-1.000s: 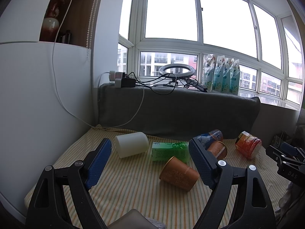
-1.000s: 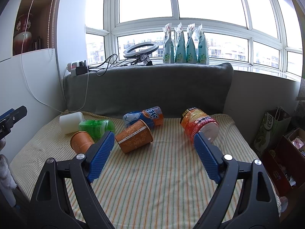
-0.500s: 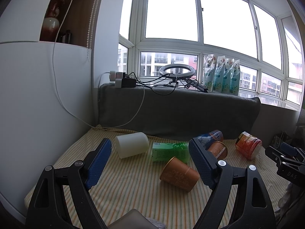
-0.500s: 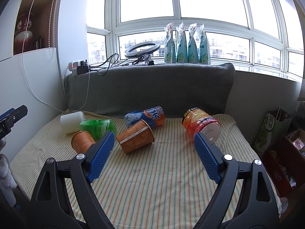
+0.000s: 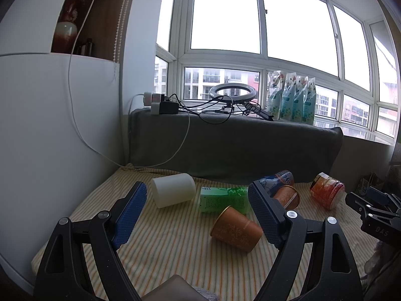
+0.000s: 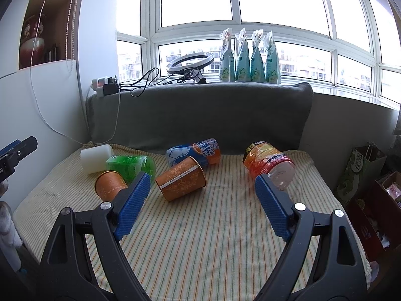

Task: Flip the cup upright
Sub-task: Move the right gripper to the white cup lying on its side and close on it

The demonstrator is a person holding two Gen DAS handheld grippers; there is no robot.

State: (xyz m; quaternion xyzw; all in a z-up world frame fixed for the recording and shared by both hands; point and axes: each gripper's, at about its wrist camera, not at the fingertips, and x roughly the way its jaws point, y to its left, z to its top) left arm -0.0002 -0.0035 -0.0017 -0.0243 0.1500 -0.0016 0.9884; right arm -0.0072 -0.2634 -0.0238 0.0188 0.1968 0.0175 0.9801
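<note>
Several cups lie on their sides on a striped cloth (image 6: 200, 225). An orange patterned cup (image 6: 181, 181) lies in the middle; it also shows in the left wrist view (image 5: 287, 197). A second orange cup (image 5: 235, 228) lies nearer the left gripper and shows in the right wrist view (image 6: 110, 185). A white cup (image 5: 173, 192), a green cup (image 5: 224, 199), a blue-orange cup (image 6: 194, 152) and a red-orange clear cup (image 6: 269, 164) also lie tipped over. My left gripper (image 5: 198, 215) is open and empty above the cloth. My right gripper (image 6: 203, 205) is open and empty, short of the cups.
A grey cushion (image 6: 200, 115) backs the cloth, with a ring light (image 6: 190, 61), chargers, cables and several pouches (image 6: 250, 57) on the sill. A white panel (image 5: 50, 125) stands at the left. Bags (image 6: 363, 173) stand at the right.
The right wrist view has shifted slightly; the cups sit a little further right and lower in it. The left gripper has barely moved. Both grippers stay open.
</note>
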